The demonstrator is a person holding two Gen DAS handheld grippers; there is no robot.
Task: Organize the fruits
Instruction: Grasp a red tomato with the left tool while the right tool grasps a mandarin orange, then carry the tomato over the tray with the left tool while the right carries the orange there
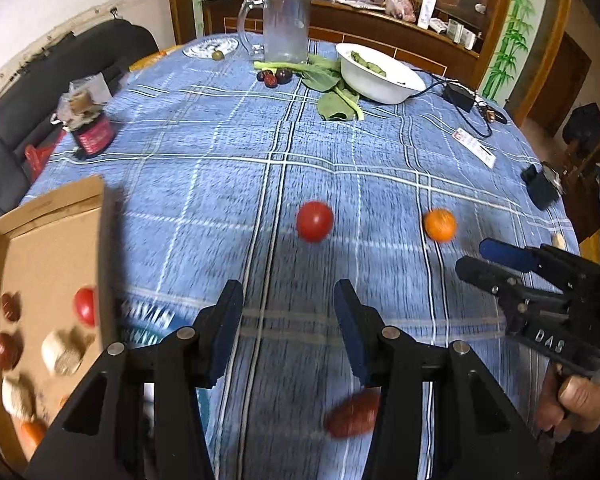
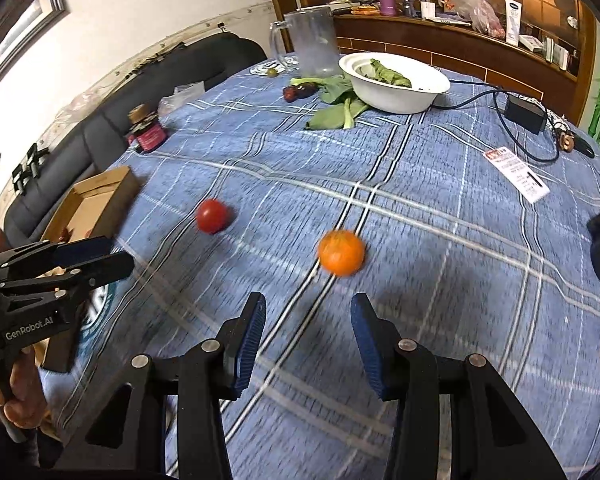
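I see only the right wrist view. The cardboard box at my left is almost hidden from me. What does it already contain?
Observer: In the left wrist view, the cardboard box holds a boxed tomato, dark red fruits and pale chunks.
Operator: Besides the loose tomato and the orange, is there another fruit on the tablecloth?
Observer: Yes. A blurred red oblong fruit lies low under the left claw, partly behind its right finger.
Operator: Is the left claw open?
Observer: Yes, its fingers stand apart with nothing between them.
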